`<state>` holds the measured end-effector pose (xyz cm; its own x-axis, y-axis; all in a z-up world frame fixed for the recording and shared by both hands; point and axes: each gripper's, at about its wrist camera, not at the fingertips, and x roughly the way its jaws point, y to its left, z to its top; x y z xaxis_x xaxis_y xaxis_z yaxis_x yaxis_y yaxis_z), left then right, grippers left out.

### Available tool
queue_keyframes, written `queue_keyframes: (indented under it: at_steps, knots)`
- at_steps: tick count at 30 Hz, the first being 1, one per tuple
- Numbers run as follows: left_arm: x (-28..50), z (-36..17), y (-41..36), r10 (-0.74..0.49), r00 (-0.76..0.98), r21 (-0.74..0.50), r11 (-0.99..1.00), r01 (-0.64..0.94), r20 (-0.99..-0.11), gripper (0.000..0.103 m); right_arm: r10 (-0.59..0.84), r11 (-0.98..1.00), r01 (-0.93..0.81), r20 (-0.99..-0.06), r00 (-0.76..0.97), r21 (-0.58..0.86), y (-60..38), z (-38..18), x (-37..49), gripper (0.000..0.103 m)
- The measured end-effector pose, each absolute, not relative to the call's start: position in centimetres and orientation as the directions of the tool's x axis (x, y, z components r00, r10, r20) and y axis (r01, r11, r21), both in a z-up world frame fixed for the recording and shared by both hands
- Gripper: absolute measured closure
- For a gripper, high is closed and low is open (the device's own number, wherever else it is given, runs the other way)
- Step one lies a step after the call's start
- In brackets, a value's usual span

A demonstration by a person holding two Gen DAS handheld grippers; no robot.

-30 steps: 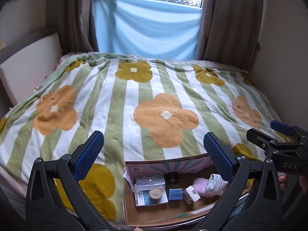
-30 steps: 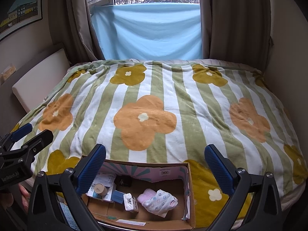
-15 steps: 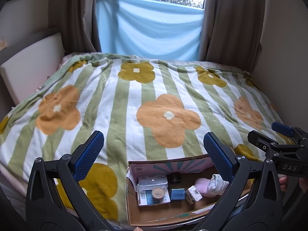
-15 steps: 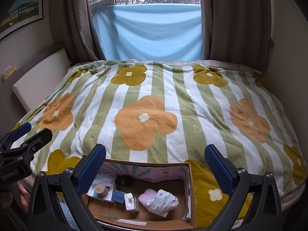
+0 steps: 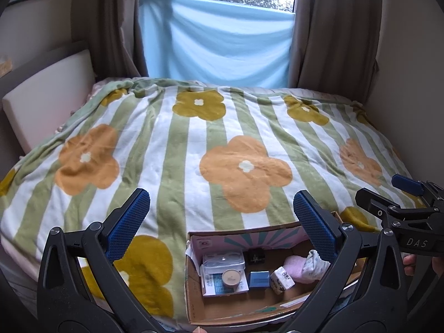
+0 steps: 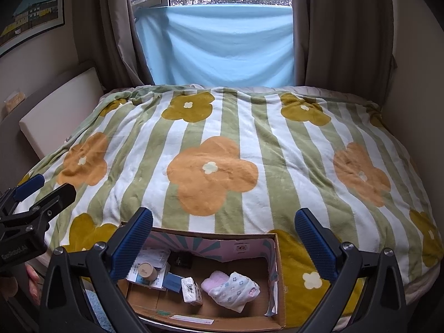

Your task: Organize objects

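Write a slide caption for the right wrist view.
Open right gripper hovers over a cardboard box of small items at the near edge of a floral striped blanket.

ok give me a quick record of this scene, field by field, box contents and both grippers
setting: bed covered by a striped flower blanket, blue cloth over the window
container: open cardboard box at the near edge of the bed
box contents: small round jar on a clear case, blue box, small black box, tissue pack, pink cloth, patterned white cloth
left gripper: open, empty, above the box
right gripper: open, empty, above the box
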<state>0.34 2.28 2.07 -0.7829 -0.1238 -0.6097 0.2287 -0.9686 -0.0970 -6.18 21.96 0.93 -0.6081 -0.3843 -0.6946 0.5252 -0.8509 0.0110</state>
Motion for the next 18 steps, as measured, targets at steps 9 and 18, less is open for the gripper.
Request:
queue_keyframes:
  at_steps: [9, 18]
  knots:
    - [0.5, 2.3, 2.8, -0.111, -0.789, -0.094, -0.973, 0.21, -0.604, 0.0, -0.383, -0.852, 0.524, -0.695, -0.609, 0.011, 21.9, 0.9, -6.1, 0.001]
    - [1.0, 2.7, 3.4, -0.108, -0.798, -0.089, -0.976, 0.198, -0.593, 0.0, -0.382, -0.851, 0.525, -0.692, -0.612, 0.006, 21.9, 0.9, -6.1, 0.001]
